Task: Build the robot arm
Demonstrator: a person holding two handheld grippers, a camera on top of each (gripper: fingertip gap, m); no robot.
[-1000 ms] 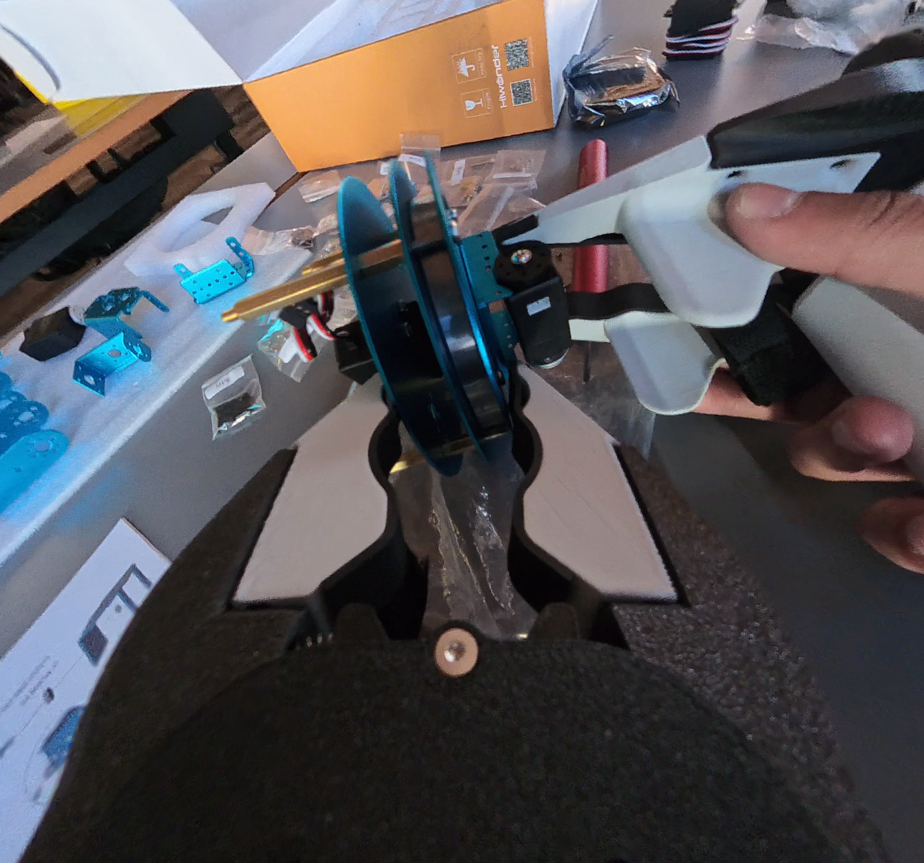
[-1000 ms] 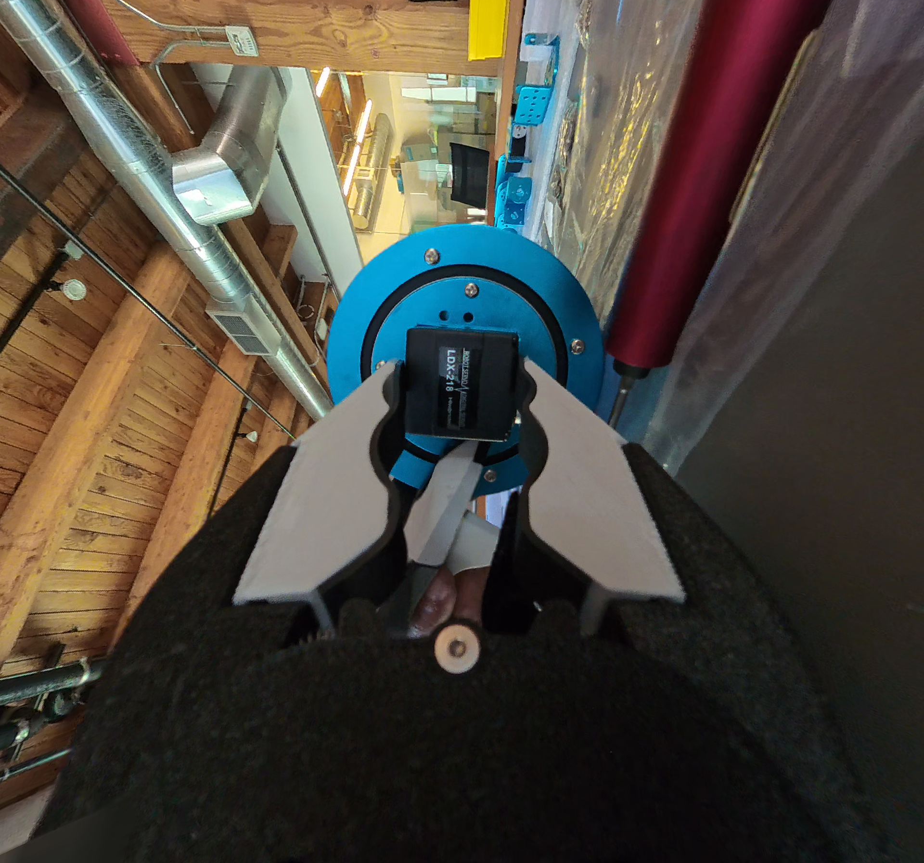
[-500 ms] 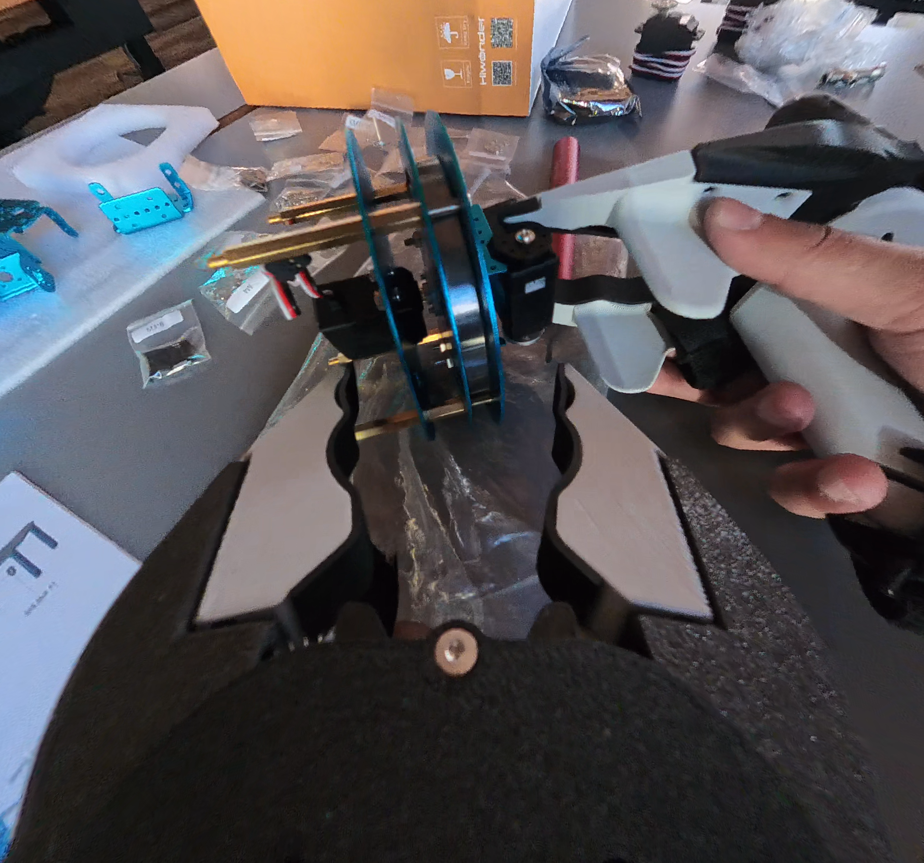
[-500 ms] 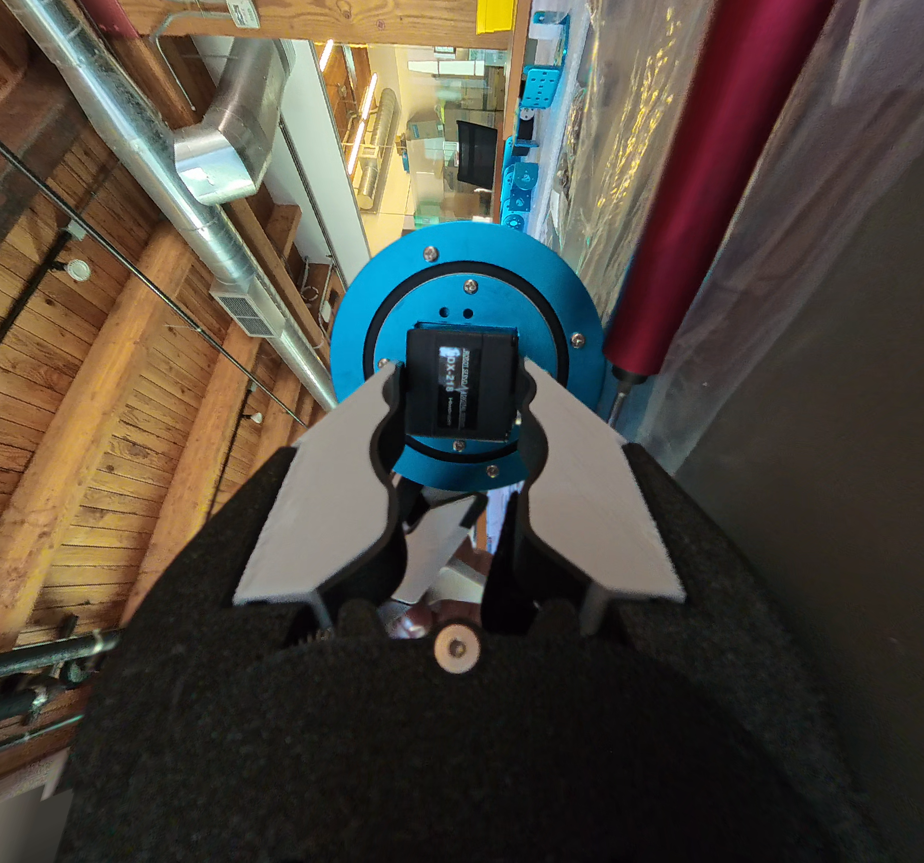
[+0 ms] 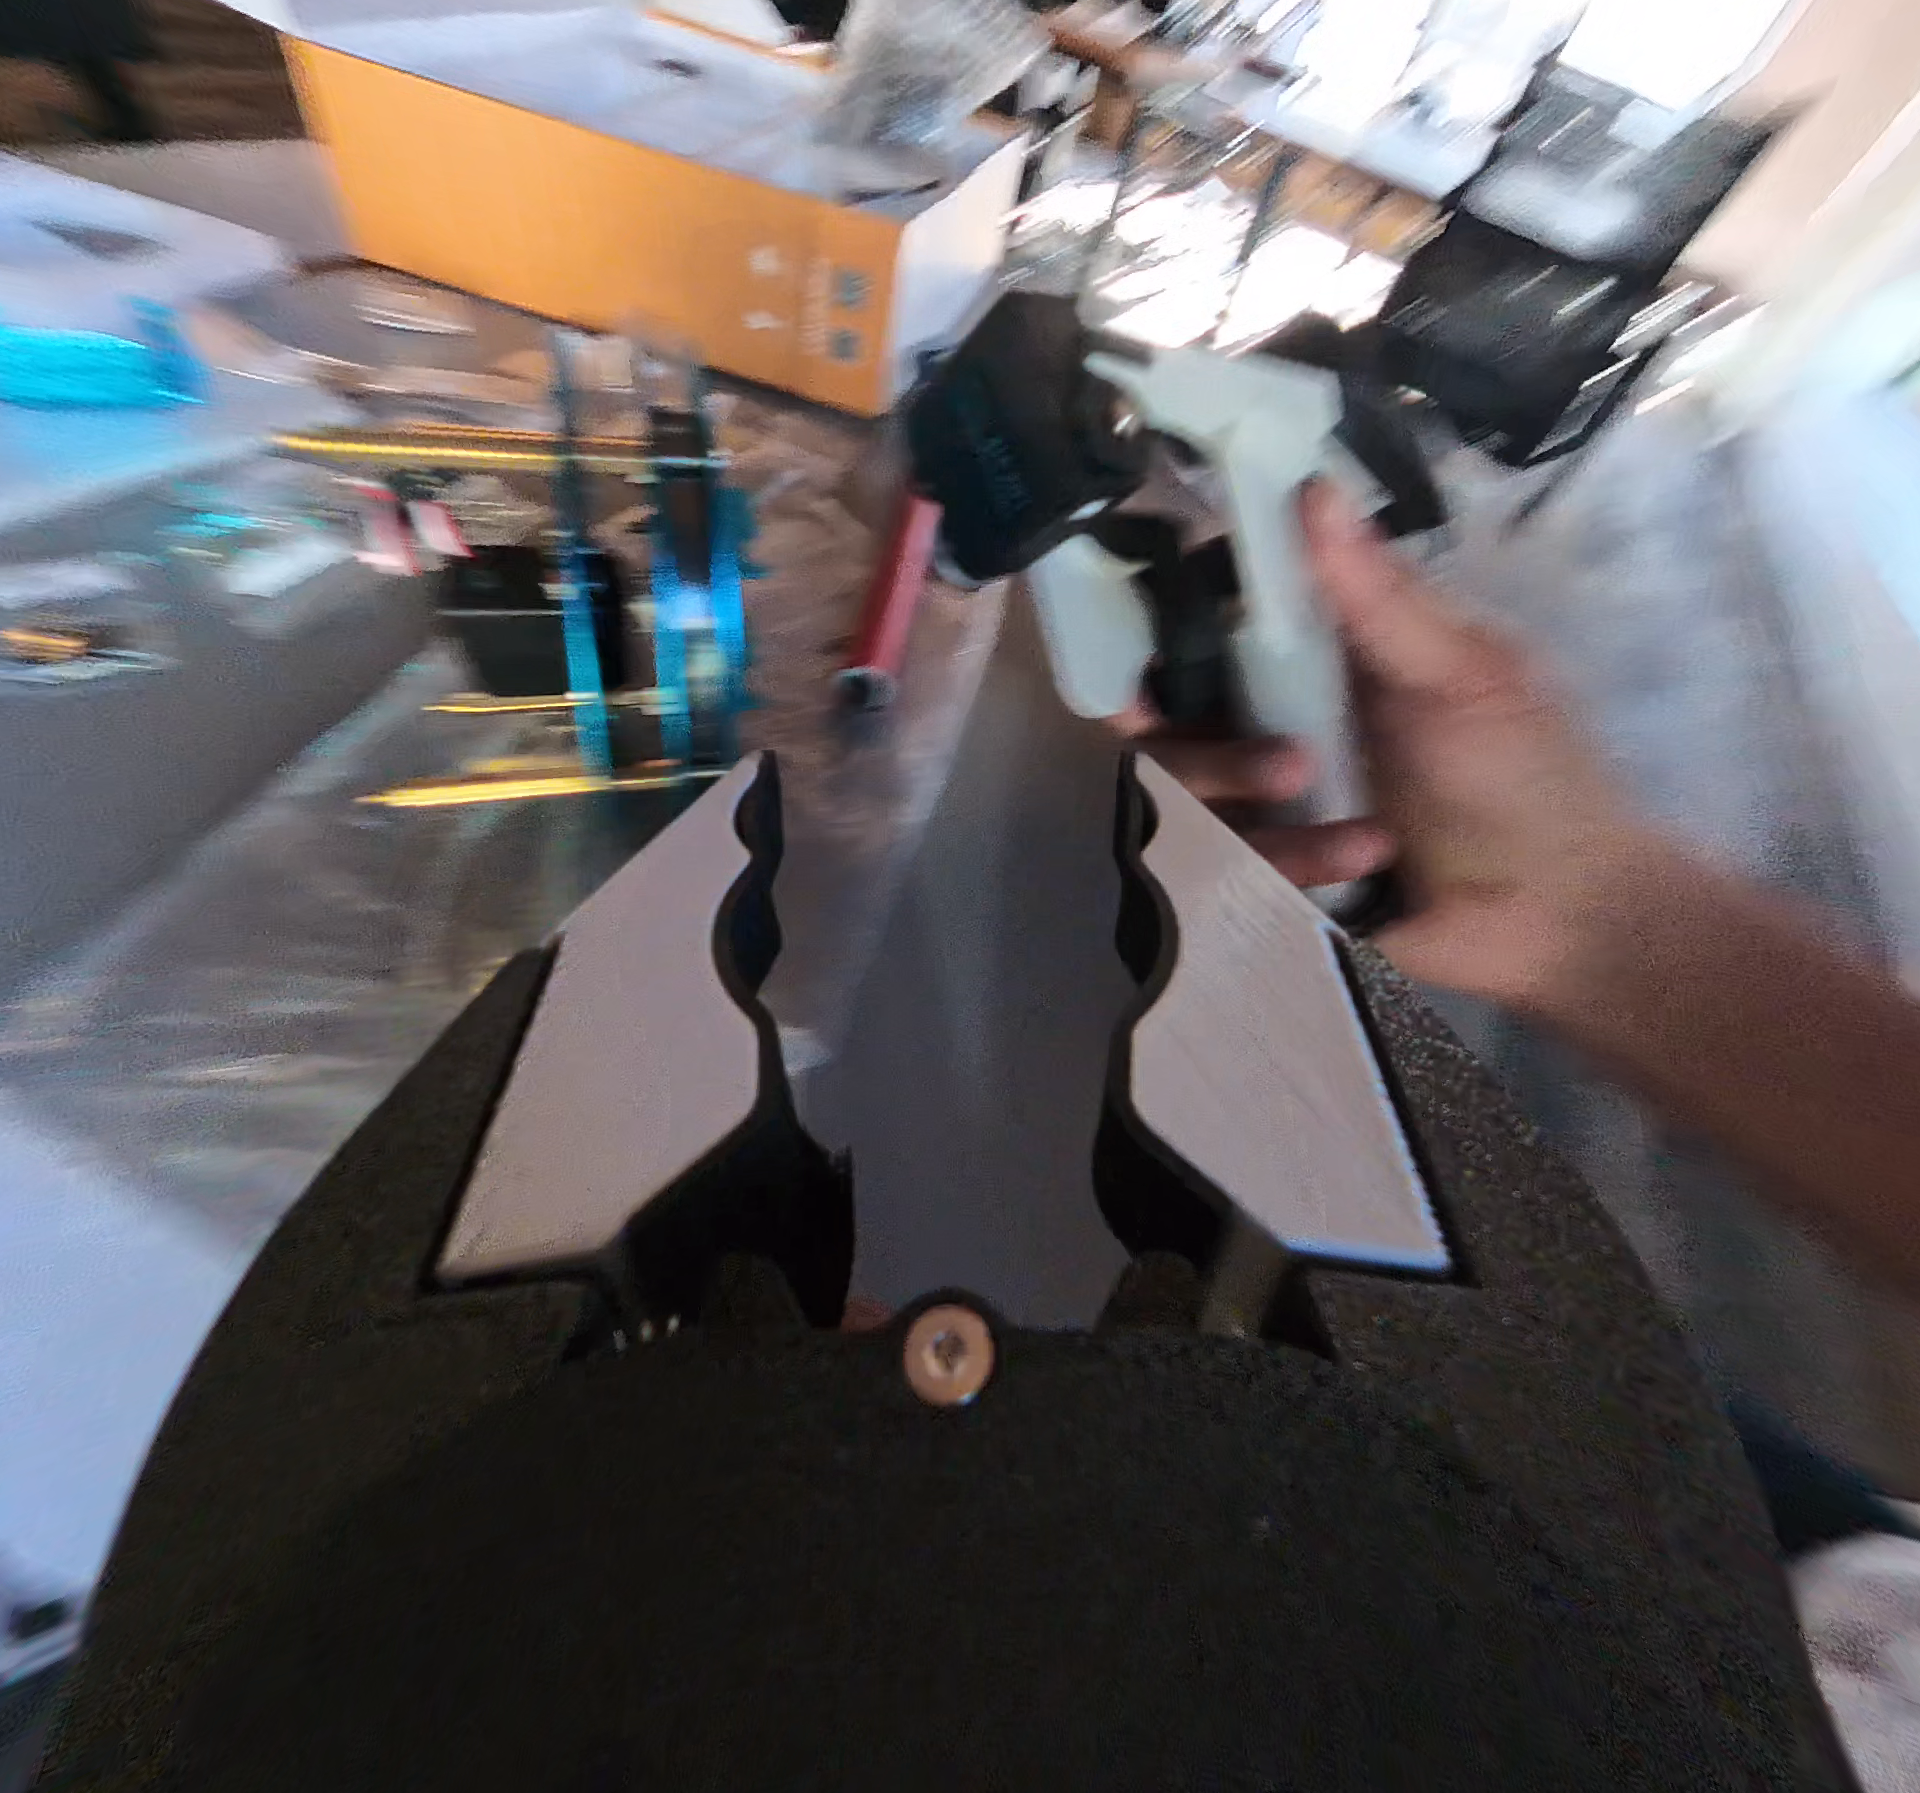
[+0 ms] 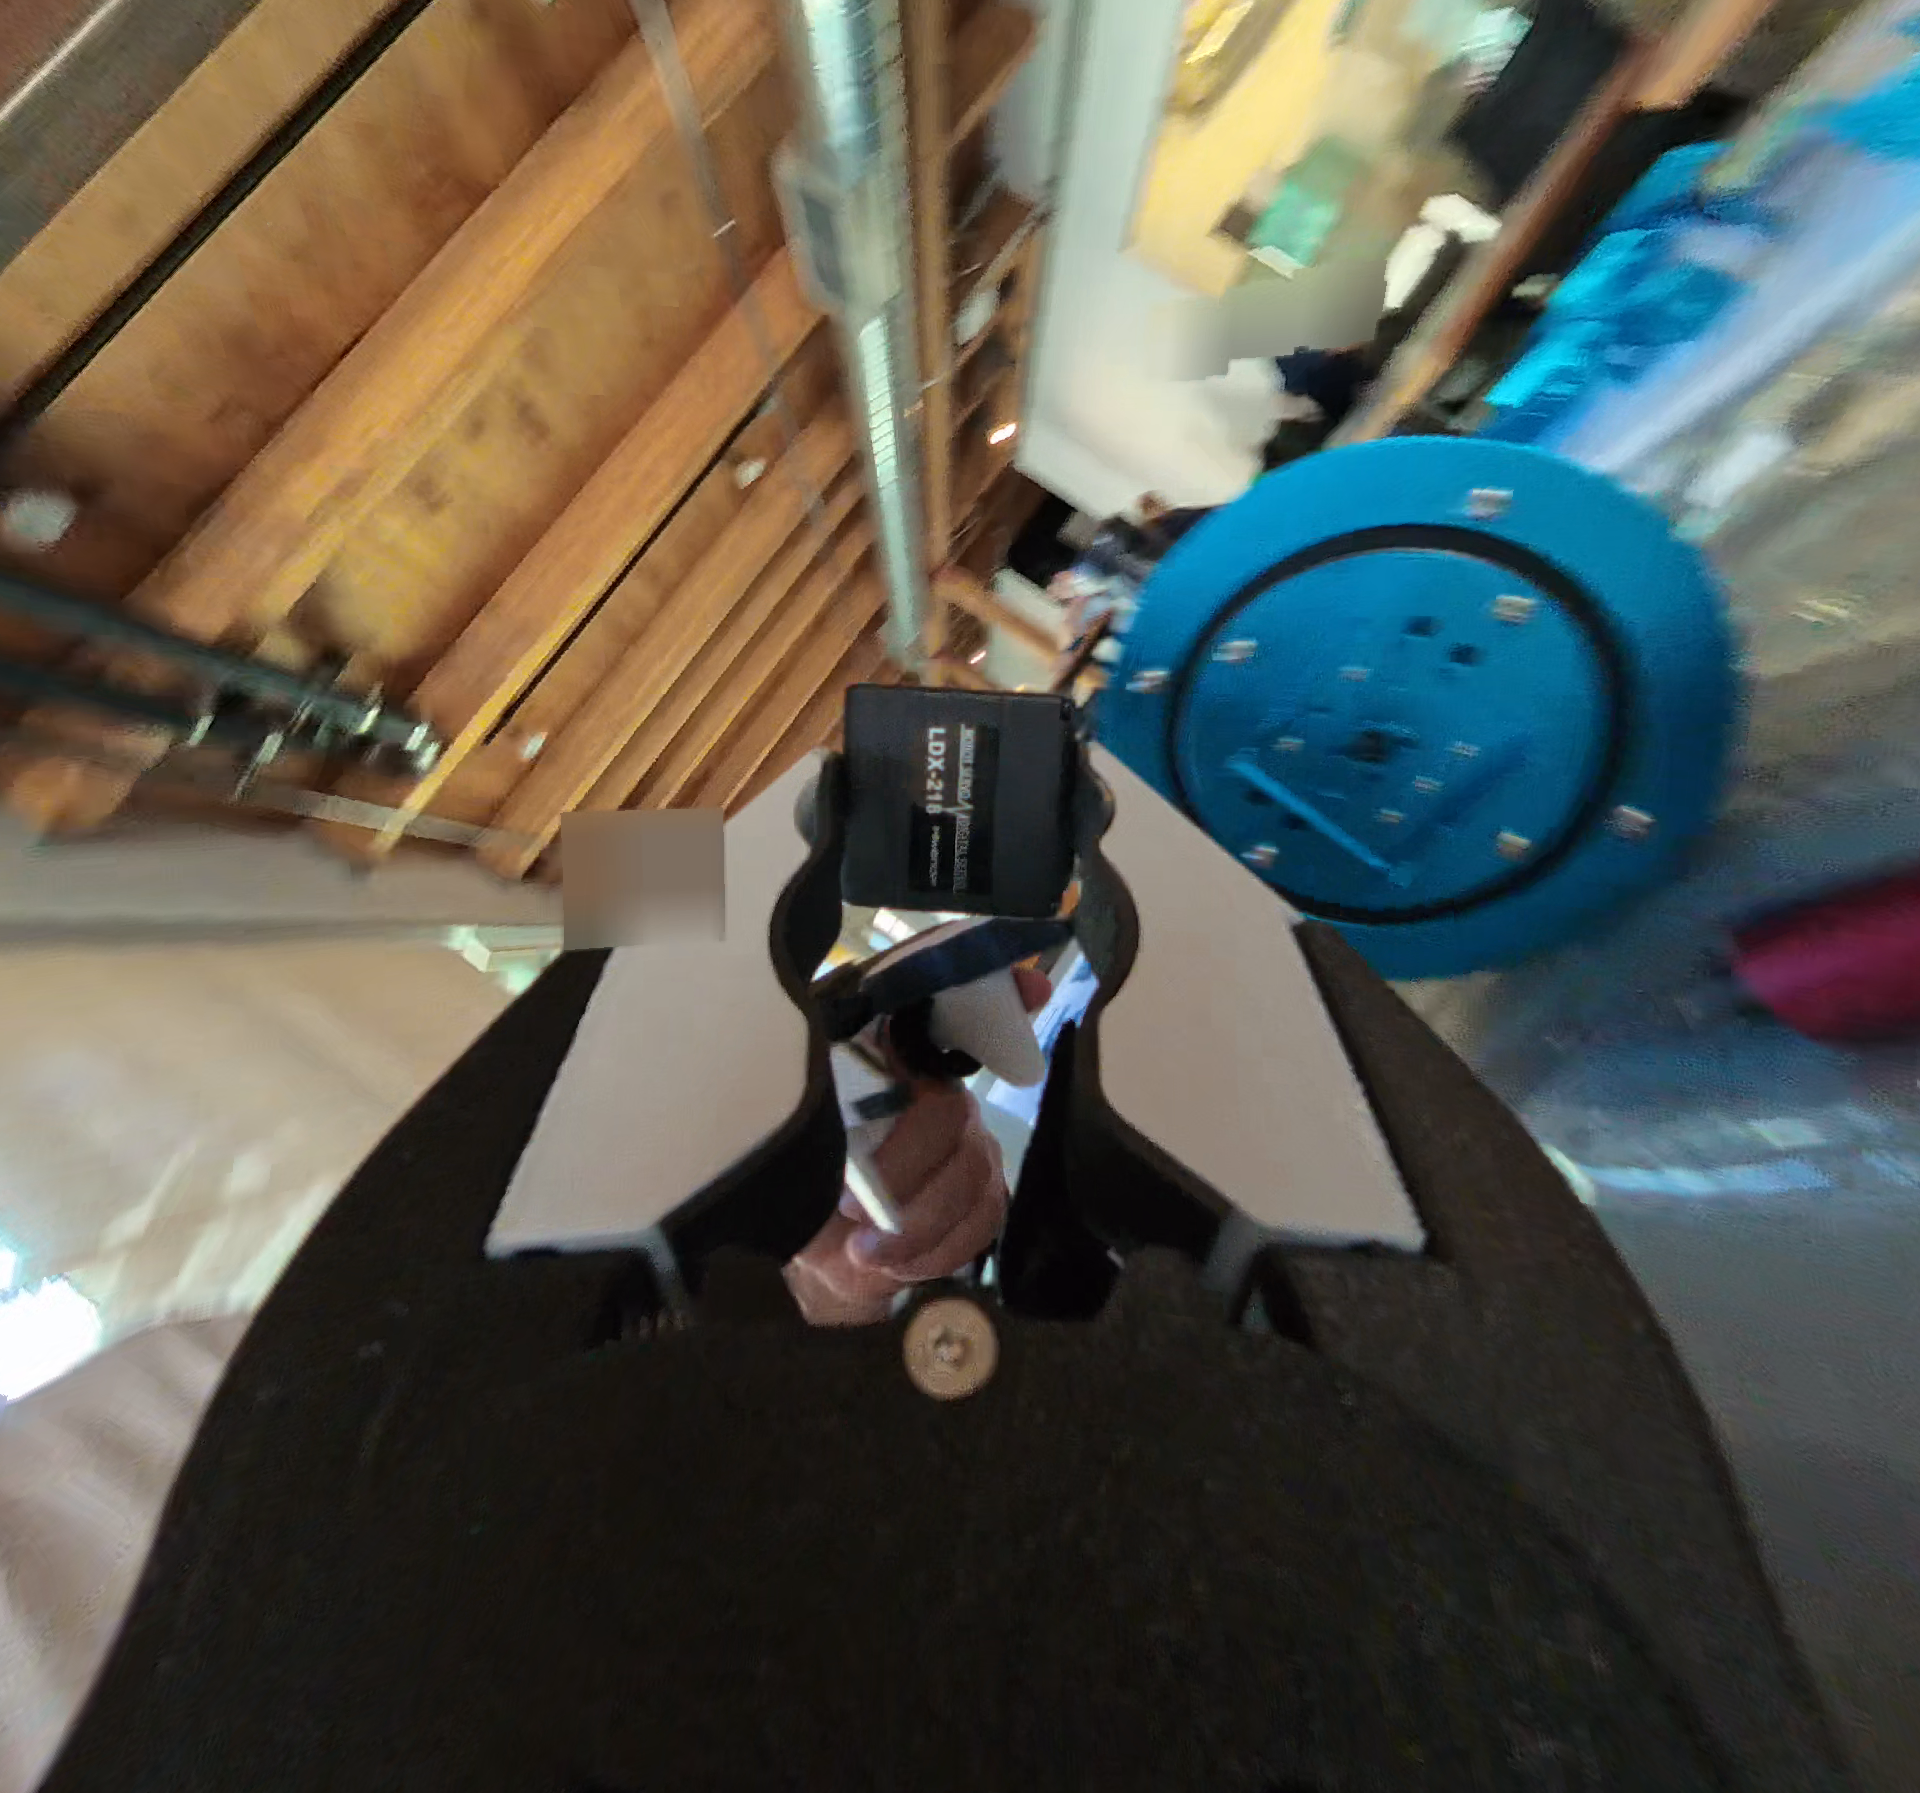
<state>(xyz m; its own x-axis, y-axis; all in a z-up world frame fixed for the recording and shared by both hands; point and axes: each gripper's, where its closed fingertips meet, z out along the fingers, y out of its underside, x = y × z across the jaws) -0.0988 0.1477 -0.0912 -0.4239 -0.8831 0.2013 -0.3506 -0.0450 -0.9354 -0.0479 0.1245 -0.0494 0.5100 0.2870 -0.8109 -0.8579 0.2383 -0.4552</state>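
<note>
My right gripper (image 6: 956,787) is shut on a black servo (image 6: 956,798) and holds it in the air. It also shows in the left wrist view (image 5: 1195,538), held by a hand, with the servo (image 5: 997,476) at its tip. The blue double-disc assembly (image 5: 655,580) with brass standoffs stands on the grey table, apart from the servo; its round face shows in the right wrist view (image 6: 1423,694). My left gripper (image 5: 945,787) is open and empty, to the right of the assembly. Both views are blurred.
An orange and white box (image 5: 582,226) stands behind the assembly. A red screwdriver (image 5: 894,590) lies between the assembly and the right gripper; it also shows in the right wrist view (image 6: 1829,954). Blue brackets (image 5: 94,372) lie at the far left. My right fingertips sit around 7 cm from my left ones.
My left gripper opened, let go of the disc assembly and pulled back to the right. My right gripper drew away with the servo, which now sits clear of the blue disc.
</note>
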